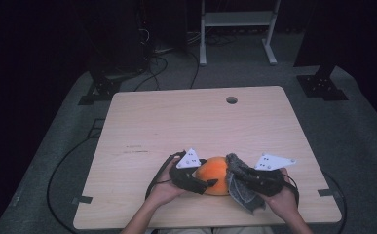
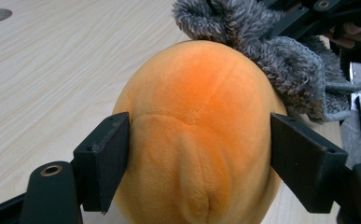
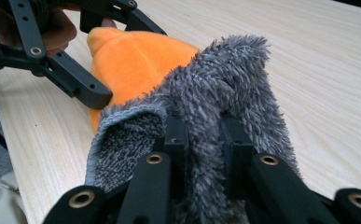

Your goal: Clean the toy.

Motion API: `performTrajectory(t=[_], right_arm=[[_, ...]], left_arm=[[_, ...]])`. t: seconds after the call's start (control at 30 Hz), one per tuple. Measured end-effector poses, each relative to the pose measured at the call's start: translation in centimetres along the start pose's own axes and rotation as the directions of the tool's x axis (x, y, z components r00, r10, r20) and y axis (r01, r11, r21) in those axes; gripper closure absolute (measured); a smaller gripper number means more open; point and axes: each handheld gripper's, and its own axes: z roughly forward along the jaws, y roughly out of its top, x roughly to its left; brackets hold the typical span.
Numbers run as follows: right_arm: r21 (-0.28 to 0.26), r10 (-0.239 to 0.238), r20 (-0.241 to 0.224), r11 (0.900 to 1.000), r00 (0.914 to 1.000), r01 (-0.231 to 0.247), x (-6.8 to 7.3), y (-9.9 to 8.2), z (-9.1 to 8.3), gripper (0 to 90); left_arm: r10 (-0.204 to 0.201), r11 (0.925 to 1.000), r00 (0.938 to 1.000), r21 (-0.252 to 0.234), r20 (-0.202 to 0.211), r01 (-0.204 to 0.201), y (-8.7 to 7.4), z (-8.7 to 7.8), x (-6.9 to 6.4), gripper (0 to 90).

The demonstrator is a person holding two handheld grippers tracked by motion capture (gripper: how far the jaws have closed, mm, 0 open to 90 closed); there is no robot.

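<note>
We see the worktop [image 1: 166,117] bare across its far part, with a round hole [image 1: 231,100] near the far edge, right of centre. Close to the near edge, at the middle, lies a plush toy [image 1: 214,174]. The left claw [image 1: 210,183] comes at it from the left, one jaw against each flank. To the toy's right, touching it, hangs a fluffy cloth [image 1: 238,187], pinched in the right claw [image 3: 205,135]. Behind the worktop, on the floor, stands a frame [image 1: 237,29], with cables [image 1: 152,68] left of it.

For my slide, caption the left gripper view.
Left gripper fingers clasp an orange plush toy beside a grey cloth.
</note>
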Motion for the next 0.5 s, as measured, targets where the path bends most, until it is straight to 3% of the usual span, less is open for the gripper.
performTrajectory(t=[0.13, 0.27, 0.33, 0.4, 0.43, 0.5], right_arm=[[0.008, 0.019, -0.004, 0.9998, 0.9998, -0.019, -0.3, -0.3, 0.0, 75.3], [0.011, 0.008, 0.013, 0.9999, 0.9999, -0.008, 0.3, -0.1, 0.3, 75.3], [0.011, -0.001, 0.017, 0.9999, 0.9999, 0.001, 0.5, -0.1, 0.4, 75.3], [0.011, -0.004, 0.016, 0.9999, 0.9999, 0.004, 0.5, -0.1, 0.3, 75.3], [0.011, -0.003, 0.015, 0.9999, 0.9999, 0.003, 0.5, -0.1, 0.3, 75.3], [0.010, -0.006, 0.016, 0.9999, 0.9999, 0.006, 0.5, -0.1, 0.3, 75.3]], left_arm=[[-0.030, 0.9996, 0.9995, -0.004, 0.010, 0.030, 0.0, 0.3, 0.1, 22.5], [-0.027, 0.9991, 0.9990, 0.031, -0.035, 0.028, 0.1, 0.9, -0.6, 16.2], [0.014, 0.9990, 0.9986, 0.043, -0.051, -0.011, 0.0, 1.1, -0.9, 11.2], [0.006, 0.9993, 0.9987, 0.038, -0.051, -0.004, -0.1, 1.2, -1.0, 9.4], [0.021, 0.9989, 0.9987, 0.043, -0.045, -0.019, -0.1, 1.2, -1.0, 7.3], [0.050, 0.9981, 0.9958, 0.041, -0.076, -0.047, -0.3, 1.3, -1.4, 6.1]])
